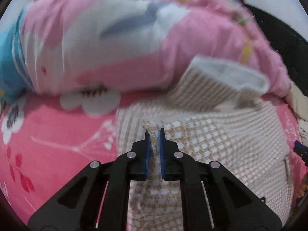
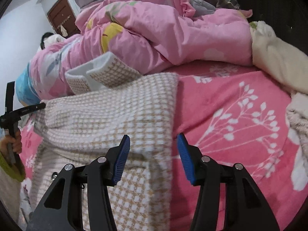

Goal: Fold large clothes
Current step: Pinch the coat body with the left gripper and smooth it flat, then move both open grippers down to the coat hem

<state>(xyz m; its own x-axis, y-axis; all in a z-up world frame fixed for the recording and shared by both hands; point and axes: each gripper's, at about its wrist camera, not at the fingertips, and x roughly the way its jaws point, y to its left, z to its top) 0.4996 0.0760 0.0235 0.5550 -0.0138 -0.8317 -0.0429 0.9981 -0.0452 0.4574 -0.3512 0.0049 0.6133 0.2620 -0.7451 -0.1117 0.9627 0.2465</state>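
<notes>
Left tool [image 1: 154,134] pinches checked garment [image 1: 202,144]; right tool [image 2: 153,142] gapes above it.

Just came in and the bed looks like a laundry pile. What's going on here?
A person with a handheld gripper in each hand is folding a beige-and-white checked garment spread on the pink floral bedsheet. The left gripper is shut on a pinch of the garment's fabric. The right gripper is open, its fingers either side of the garment's right edge, not yet gripping. A rumpled pink quilt lies bunched behind, with a cream blanket to its right.
</notes>
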